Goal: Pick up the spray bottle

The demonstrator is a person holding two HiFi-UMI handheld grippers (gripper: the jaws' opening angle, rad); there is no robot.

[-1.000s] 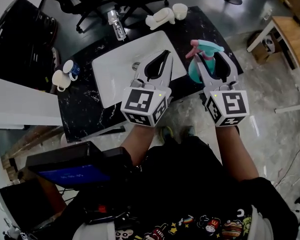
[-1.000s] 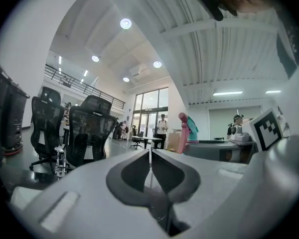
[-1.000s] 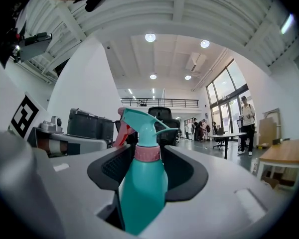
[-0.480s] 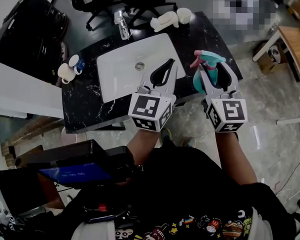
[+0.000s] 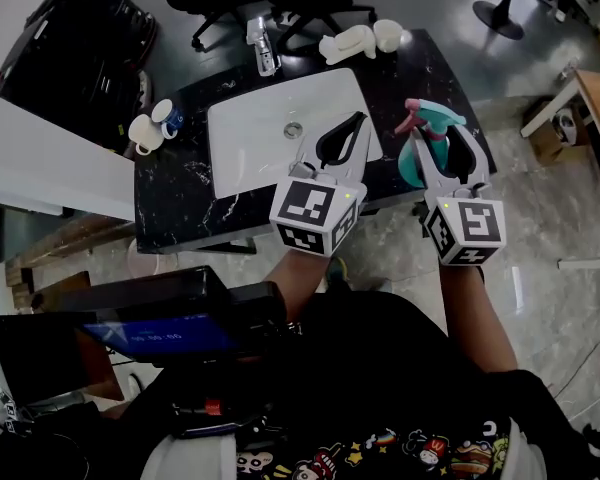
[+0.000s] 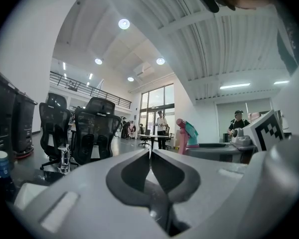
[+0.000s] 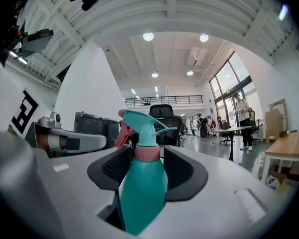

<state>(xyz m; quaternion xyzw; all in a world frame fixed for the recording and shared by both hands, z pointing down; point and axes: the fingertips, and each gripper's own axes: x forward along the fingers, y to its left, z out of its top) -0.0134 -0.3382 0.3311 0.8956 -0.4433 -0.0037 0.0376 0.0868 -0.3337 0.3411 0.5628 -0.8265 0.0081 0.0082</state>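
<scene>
Hardly shifted: right claw [image 5: 441, 134] still clamps teal spray bottle [image 5: 412, 164] over table [image 5: 180, 203] right edge; left claw [image 5: 358, 120] closed, empty. Pick-up looks done; next, steady hold.

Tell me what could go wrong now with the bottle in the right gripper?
1. The right gripper clamps the spray bottle by its rounded shoulder under the pink collar, so it may slip or tilt.
2. It hangs near the front edge of the counter; if dropped, it could fall to the floor.
</scene>
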